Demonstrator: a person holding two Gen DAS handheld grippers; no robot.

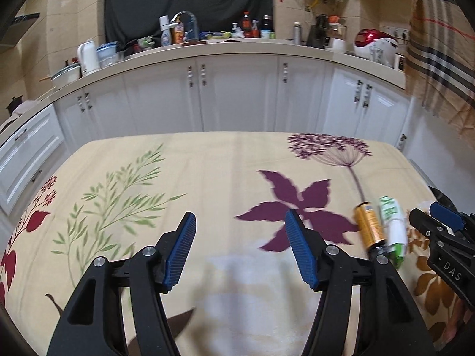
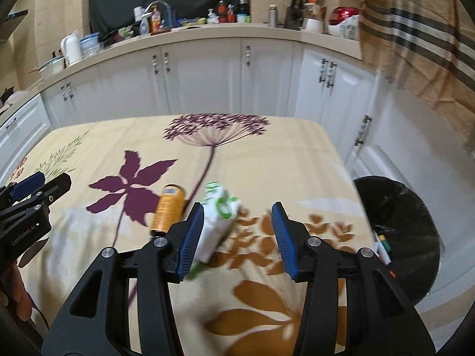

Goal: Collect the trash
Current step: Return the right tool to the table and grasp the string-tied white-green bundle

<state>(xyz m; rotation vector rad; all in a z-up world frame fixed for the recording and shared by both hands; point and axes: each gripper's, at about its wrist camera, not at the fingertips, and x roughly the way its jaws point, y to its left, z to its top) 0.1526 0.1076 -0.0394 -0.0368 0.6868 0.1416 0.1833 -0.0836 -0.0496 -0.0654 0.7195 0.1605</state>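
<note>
the orange can [image 2: 168,210] and green-white carton [image 2: 218,221] are laid side by side on the floral tablecloth [image 2: 267,154], long axes pointed toward the cabinets. the black bin [image 2: 415,207] is placed past the table's right edge. the left gripper [image 1: 240,247] and right gripper [image 2: 237,235] are held apart, nothing gripped.

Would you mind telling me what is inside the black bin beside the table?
The black bin is lined with a dark bag; a few colourful scraps show near its rim. The right gripper's fingers cover the rest.

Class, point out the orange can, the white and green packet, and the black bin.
orange can [image 2: 167,212]: right wrist view, its side.
white and green packet [image 2: 219,222]: right wrist view, its middle.
black bin [image 2: 415,207]: right wrist view, its liner.
</note>
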